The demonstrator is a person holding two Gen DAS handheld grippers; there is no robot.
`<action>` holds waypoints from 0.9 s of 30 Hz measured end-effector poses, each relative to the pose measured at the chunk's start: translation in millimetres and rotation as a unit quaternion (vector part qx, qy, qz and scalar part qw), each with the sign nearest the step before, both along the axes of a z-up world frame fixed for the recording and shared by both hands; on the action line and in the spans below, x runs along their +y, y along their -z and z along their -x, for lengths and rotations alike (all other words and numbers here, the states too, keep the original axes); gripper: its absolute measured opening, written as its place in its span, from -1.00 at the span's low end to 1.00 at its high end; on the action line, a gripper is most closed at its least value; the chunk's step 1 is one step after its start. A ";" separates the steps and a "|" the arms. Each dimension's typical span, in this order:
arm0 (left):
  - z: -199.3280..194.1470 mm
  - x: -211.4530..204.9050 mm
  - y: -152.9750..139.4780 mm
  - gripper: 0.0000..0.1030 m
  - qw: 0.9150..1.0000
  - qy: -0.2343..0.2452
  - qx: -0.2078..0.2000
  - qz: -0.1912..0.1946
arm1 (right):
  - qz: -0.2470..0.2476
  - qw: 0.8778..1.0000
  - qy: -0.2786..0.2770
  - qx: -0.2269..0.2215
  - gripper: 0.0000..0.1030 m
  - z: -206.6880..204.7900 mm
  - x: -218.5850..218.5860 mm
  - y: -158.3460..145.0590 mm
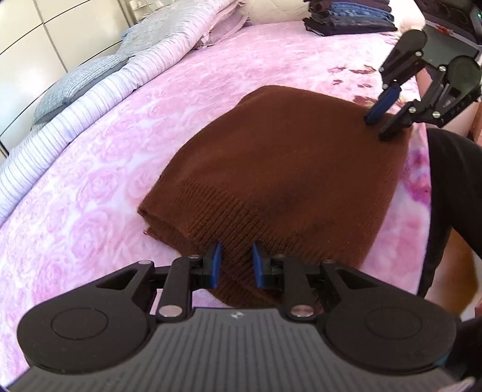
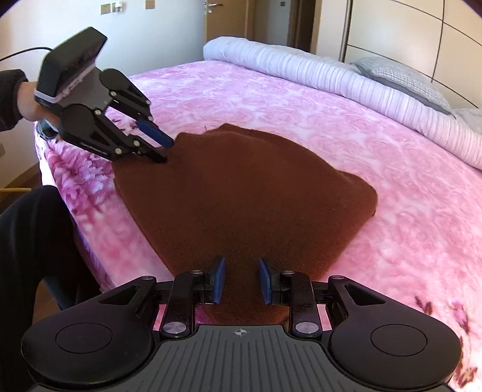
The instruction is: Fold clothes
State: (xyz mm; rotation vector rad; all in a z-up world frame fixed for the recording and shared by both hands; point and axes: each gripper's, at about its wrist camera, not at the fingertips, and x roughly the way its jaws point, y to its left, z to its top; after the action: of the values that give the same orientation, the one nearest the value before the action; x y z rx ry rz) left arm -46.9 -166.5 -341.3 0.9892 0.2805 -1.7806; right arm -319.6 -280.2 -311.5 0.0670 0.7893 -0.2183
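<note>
Both grippers (image 1: 235, 265) (image 2: 240, 282) hover over folded brown sweater (image 1: 280, 169) (ribbed hem).

A pink rose-patterned blanket (image 1: 90, 169) is covering the bed under me. Along its far side a pale striped duvet (image 2: 346, 81) is lying rolled up — a grey checked pillow (image 2: 406, 81) is resting against it. A stack of dark folded clothes (image 1: 349, 18) is sitting at the bed's far end, and white wardrobe doors (image 1: 27, 51) are standing behind — a wooden door (image 2: 229, 21) is showing beyond the bed.
</note>
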 end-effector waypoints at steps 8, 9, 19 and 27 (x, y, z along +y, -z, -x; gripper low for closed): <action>-15.5 -13.8 -19.9 -0.60 0.998 -0.021 0.056 0.013 | 0.013 0.998 0.042 -0.035 -0.48 -5.1 -30.5 -18.7; -16.3 -20.1 -16.5 -0.60 0.998 -0.028 0.060 0.006 | 0.014 0.998 0.046 -0.034 -0.48 -8.9 -36.0 -15.7; -15.4 -37.4 7.1 -0.43 0.998 -0.021 0.061 -0.012 | 0.008 0.996 0.080 -0.042 -0.48 -37.0 -80.6 -6.5; -24.3 -36.6 -0.9 -0.40 0.996 -0.033 0.082 -0.020 | -0.001 0.993 0.121 -0.014 -0.48 -67.6 -132.8 12.0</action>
State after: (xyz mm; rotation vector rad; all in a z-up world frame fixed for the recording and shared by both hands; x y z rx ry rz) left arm -22.6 -203.1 -340.4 0.8524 0.4484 -1.8048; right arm -252.1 -412.9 -323.6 0.1680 0.7523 -0.4446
